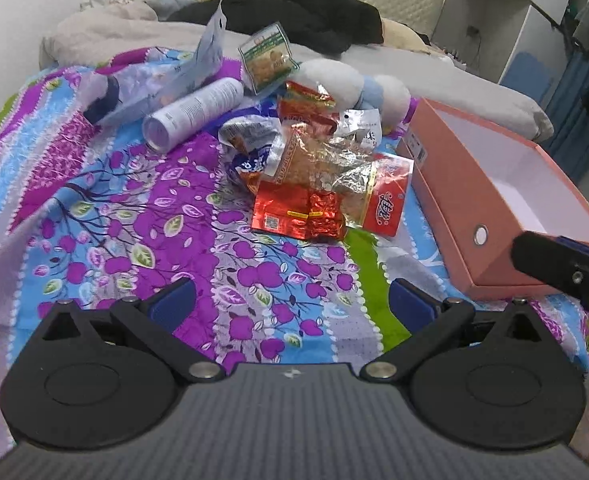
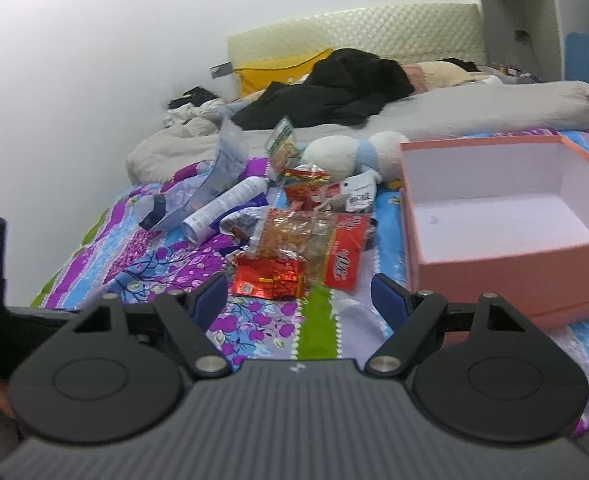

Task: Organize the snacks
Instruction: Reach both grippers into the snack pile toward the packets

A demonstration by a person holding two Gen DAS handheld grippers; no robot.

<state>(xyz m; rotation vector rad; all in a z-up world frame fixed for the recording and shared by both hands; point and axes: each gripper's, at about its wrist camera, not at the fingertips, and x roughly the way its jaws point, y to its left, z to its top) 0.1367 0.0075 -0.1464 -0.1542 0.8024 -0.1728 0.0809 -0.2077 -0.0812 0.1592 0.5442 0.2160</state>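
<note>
Hand-held grippers (image 1: 292, 304) (image 2: 298, 300) apart, w/o load.

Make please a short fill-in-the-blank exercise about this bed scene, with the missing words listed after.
1. The pink box on the bedspread has nothing inside; it is ______.
2. The white tube is not standing; it is ______ on its side.
3. Both the left claw and the right claw have their fingers spread, so they are ______.
4. The red foil packet sits at the near edge of the snack pile, to the ______ of the box.

Missing words: empty; lying; open; left
</note>
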